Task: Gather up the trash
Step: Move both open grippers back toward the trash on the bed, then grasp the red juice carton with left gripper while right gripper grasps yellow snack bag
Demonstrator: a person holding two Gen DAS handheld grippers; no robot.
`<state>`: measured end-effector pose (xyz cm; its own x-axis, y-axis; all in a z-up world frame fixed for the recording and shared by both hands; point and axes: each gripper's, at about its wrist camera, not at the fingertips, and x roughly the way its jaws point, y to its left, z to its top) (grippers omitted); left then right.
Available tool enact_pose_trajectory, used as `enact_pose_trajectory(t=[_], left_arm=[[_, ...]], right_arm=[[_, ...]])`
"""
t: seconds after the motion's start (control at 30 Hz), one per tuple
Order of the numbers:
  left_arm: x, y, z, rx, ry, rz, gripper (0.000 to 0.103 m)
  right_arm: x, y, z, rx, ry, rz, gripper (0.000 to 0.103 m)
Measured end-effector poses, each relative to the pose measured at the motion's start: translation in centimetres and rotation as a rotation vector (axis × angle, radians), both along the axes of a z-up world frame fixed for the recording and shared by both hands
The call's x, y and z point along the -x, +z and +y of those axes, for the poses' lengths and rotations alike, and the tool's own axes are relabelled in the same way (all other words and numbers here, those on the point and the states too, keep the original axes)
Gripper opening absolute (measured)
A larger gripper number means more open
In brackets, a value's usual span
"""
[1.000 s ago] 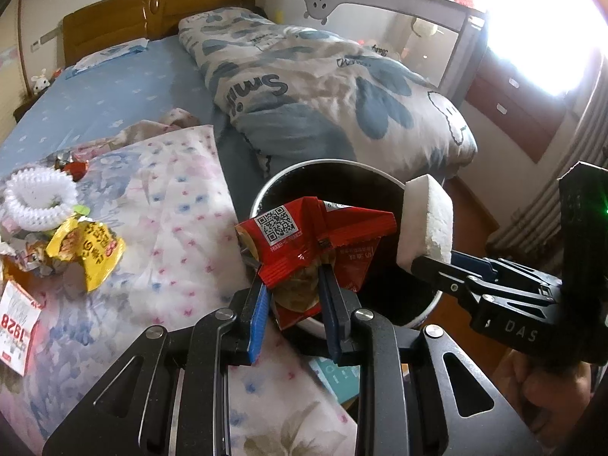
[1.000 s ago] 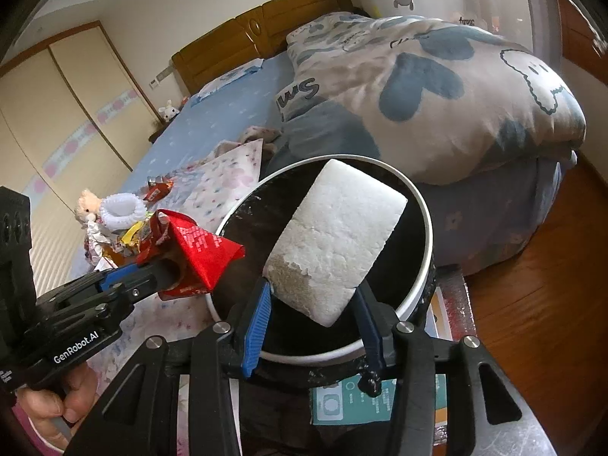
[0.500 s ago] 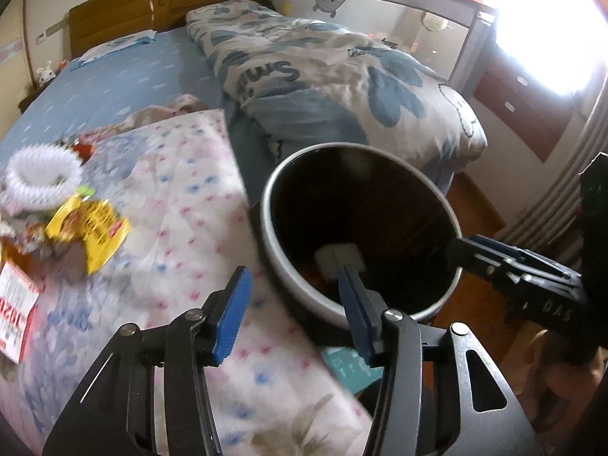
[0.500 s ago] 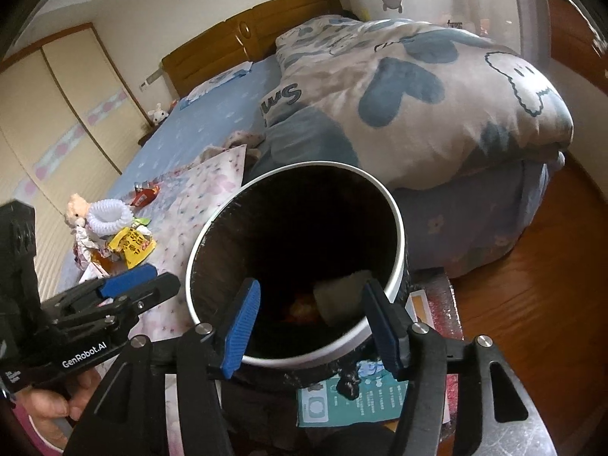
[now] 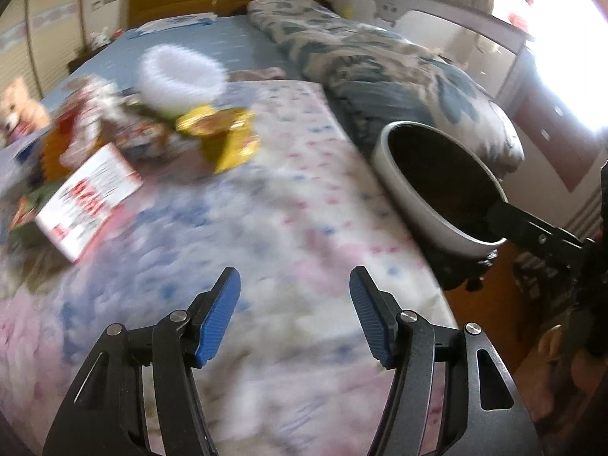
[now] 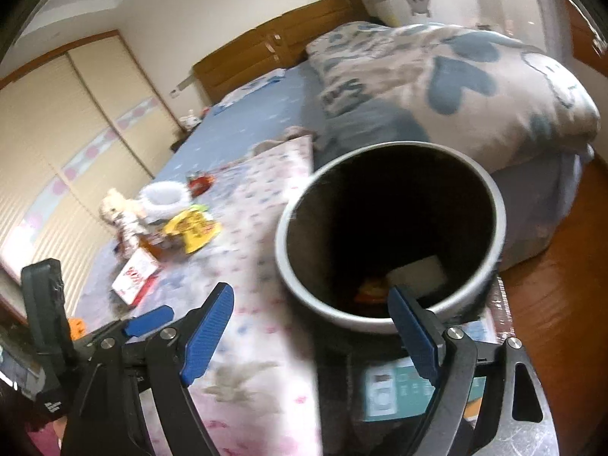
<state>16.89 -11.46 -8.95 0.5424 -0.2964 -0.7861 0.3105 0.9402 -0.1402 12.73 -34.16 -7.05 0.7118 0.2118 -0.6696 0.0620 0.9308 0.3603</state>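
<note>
Both grippers are empty, fingers wide apart. The left gripper (image 5: 294,285) points over the floral sheet (image 5: 266,209); the trash pile, with its yellow wrapper (image 5: 228,136) and white-red packet (image 5: 89,197), lies well ahead of its left finger, probably the next goal. The right gripper (image 6: 309,304) faces the bin (image 6: 389,243), just ahead between its fingers, holding a white foam block (image 6: 418,275) and a red wrapper (image 6: 370,290).

The left black two-finger gripper with blue ribbed pads (image 5: 294,304) is held over the pink floral bedspread (image 5: 296,205), its jaws spread wide with nothing between them. The right black two-finger gripper with blue ribbed pads (image 6: 311,323) is held just short of the white-rimmed round bin (image 6: 288,266), jaws likewise parted and empty; one finger is seen against the bin's near rim, the other over the bedspread.
</note>
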Motion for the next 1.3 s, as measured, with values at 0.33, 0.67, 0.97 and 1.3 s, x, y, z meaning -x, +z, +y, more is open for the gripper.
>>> enact_pose_trajectory(t=[0.33,0.67,0.97,1.3], left_arm=[[1.4,0.2,7.8,-0.003,0.149,-0.029,0.065],[0.8,-0.5,12.3,0.021,0.242,0.000,0.067],[-1.1,-0.1,14.3,0.054,0.262,0.012,0.068],[-5.2,-0.2,15.8,0.077,0.280,0.028,0.068]], right_arm=[[-2.0,-0.7,7.1,0.005,0.118,-0.003,0.088],[-4.3,-1.7,11.8,0.001,0.184,0.006,0.088],[-6.9,-1.9,13.8,0.012,0.186,0.001,0.088],[-11.7,-2.4,14.4,-0.010,0.136,0.001,0.087]])
